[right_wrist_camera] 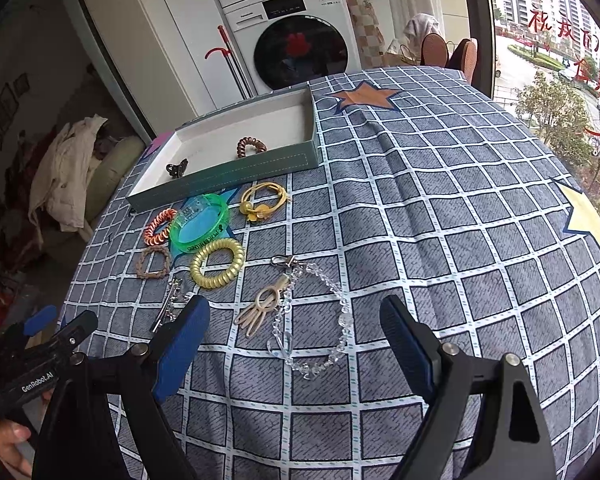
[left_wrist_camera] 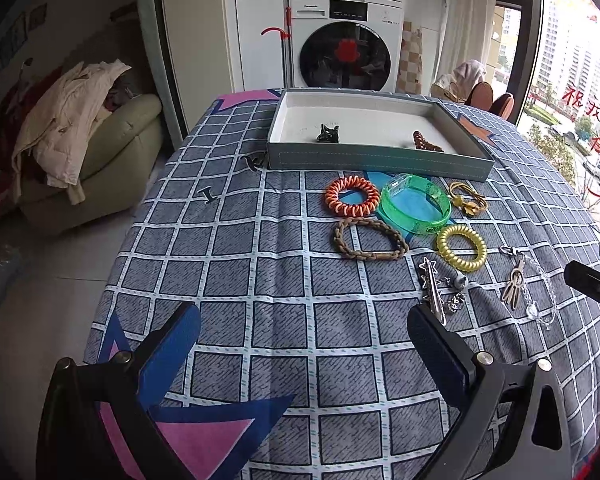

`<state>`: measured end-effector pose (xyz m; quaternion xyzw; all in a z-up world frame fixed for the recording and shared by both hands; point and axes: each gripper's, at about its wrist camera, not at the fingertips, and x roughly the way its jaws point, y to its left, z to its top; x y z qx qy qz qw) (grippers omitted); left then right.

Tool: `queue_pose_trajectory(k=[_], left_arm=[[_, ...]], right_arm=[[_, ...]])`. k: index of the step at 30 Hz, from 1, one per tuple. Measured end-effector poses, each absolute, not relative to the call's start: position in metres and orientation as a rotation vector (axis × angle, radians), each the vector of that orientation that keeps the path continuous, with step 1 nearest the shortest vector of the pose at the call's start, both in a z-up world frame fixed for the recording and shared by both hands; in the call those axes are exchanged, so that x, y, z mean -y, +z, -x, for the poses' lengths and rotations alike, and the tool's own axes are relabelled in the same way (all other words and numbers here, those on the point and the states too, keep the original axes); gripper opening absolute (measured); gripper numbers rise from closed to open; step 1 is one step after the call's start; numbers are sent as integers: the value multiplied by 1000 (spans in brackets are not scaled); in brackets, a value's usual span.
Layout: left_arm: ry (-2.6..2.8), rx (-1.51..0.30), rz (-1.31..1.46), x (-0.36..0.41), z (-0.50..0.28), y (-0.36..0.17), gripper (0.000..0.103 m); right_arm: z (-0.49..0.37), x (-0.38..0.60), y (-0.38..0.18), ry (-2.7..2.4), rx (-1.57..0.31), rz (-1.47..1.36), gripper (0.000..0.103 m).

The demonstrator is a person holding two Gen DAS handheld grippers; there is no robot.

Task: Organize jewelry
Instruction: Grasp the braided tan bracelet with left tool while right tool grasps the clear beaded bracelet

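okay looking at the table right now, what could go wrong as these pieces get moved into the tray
The clear crystal bead chain lies beside the beige wooden charm, seemingly clipped together, so lifting one may drag the other. The translucent green plastic bangle touches the orange spiral hair tie; gripping it could shove that. The silver metal hair clip lies flat, so pads may slip.

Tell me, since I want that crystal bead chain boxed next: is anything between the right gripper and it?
Nothing visible. The right gripper hangs open with the crystal bead chain on the cloth straight ahead; the beige clip touches it.
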<state>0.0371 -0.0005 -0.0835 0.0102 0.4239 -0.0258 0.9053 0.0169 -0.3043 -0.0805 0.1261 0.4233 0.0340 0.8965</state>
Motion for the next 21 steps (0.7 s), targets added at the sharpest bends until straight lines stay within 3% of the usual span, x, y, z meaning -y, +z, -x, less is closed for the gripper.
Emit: queue_pose_trajectory(k=[16, 18, 21], left_arm=[[-158, -982, -11, 23, -111, -109, 103], [-159, -991, -24, 27, -115, -113, 103], [-169, -1006, -26, 30, -118, -120, 100]], right_arm=[[-37, 307, -99, -17, -952, -130, 88], [-41, 305, -104, -22, -969, -105, 83], [-45, 300, -112, -22, -1003, -62, 67]])
